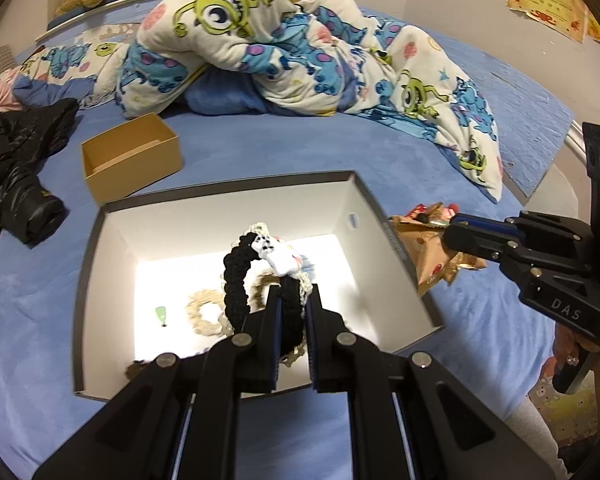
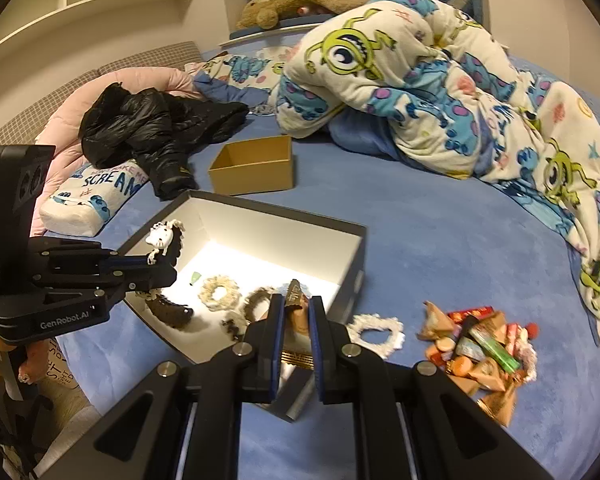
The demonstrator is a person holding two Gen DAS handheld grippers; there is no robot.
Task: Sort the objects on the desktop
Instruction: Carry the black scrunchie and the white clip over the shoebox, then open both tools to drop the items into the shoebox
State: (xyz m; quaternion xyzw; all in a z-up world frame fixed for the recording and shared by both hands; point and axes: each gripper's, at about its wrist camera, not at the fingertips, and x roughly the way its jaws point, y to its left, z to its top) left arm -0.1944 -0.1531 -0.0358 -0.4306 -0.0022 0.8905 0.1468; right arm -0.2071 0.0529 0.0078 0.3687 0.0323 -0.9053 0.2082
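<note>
Left wrist view: the left tool [image 1: 292,304] is clamped on a black crocheted hair scrunchie with a cream edge and a white cartoon charm [image 1: 259,276], held above the open grey cardboard box with a white inside [image 1: 380,216] that sits on the blue bed [image 1: 227,160]. On the box floor lie a beige fluffy scrunchie [image 1: 203,314] and a small green clip [image 1: 161,314]; other pieces are hidden behind the tool. At the box's right wall the right tool [image 1: 454,236] is closed on a golden-brown snack packet [image 1: 432,252]; a hand [image 1: 580,356] grips its handle at the right edge.

Right wrist view: the right tool [image 2: 295,320] points down at the near right corner of the grey box [image 2: 356,248], its jaws pressed onto the packet [image 2: 295,308]. Inside the box are a cream scrunchie [image 2: 219,292], a tan one [image 2: 259,302], a dark brown hair claw [image 2: 167,312] and the green clip [image 2: 195,278]. The left tool [image 2: 159,266] reaches over the box's left wall with the black scrunchie [image 2: 167,240]. Just right of the box a white lacy scrunchie [image 2: 378,332] lies on the bed [image 2: 440,232], and near it a heap of wrapped snacks and sweets [image 2: 484,348]. Beyond the box stands an open tan cardboard box [image 2: 253,166]; nothing shows inside it. Behind that lie a black puffer jacket [image 2: 151,124] and a cartoon-print blanket [image 2: 440,92].
</note>
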